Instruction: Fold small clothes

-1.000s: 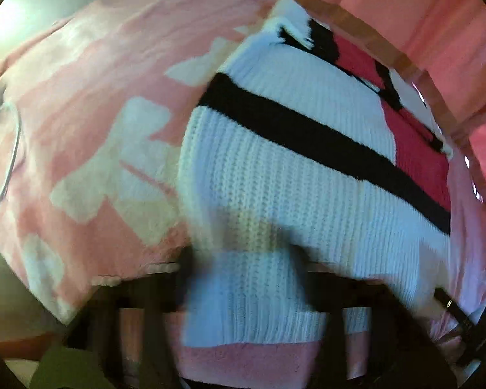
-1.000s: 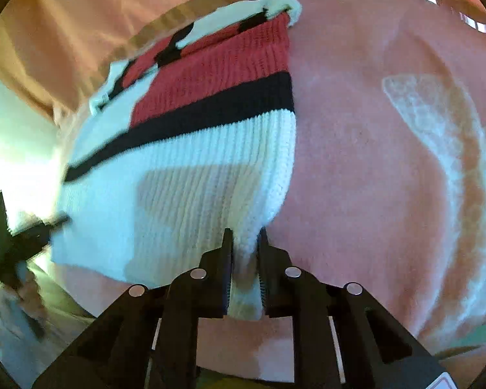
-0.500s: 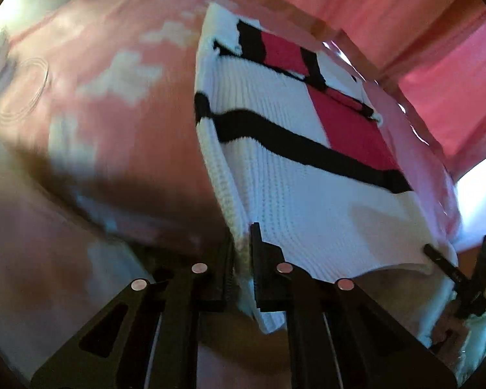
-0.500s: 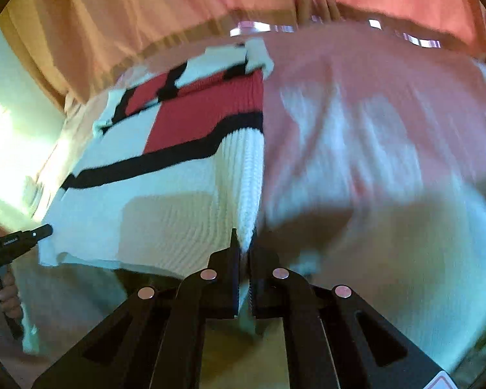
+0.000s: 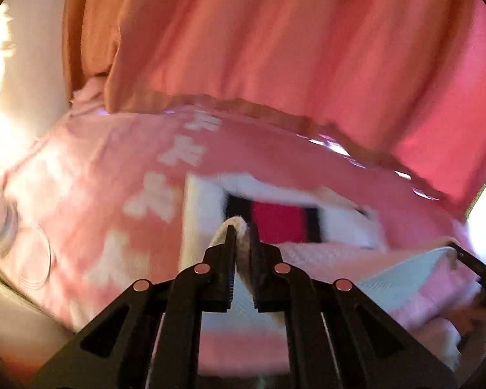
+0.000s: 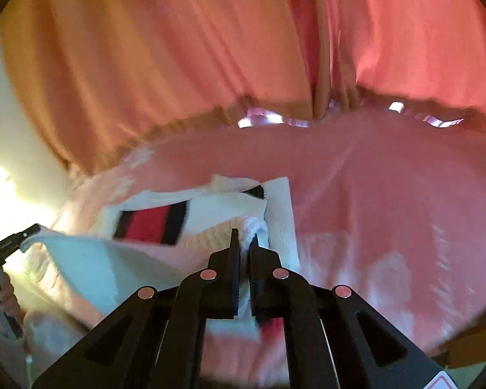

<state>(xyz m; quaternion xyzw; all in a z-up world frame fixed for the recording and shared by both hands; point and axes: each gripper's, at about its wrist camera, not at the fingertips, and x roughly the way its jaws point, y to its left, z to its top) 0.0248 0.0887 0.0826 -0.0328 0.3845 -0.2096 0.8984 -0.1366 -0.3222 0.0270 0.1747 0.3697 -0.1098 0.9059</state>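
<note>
Upper half of both wrist views: salmon-pink curtain (image 5: pixel 275 48) (image 6: pixel 178 48) hanging in vertical folds, hem meeting the bed. Middle band: pink blanket (image 5: pixel 90 168) (image 6: pixel 388 188) with pale cross-shaped motifs, spread across the bed and filling the left of the left wrist view and the right of the right wrist view. Centre of frame, on the blanket: white knit sweater (image 5: pixel 346 223) (image 6: pixel 217 207) with a red panel bordered in black, near hem raised off the blanket and doubled toward the far part; lifted underside pale blue-white, stretched as a band across the lower centre toward the frame edge. Lower centre, left wrist view: left gripper (image 5: pixel 242 231), black, jaws drawn close and clamped on one white corner of the hem. Lower centre, right wrist view: right gripper (image 6: pixel 244 240), likewise pinched on the other hem corner, knit bunched between the tips. Far left edge of right wrist view: left gripper again (image 6: pixel 26 231), tip on the hem, a hand below it. Lower left of left wrist view: pale coiled cord (image 5: pixel 32 253) lying on the blanket. Motion blur throughout.
</note>
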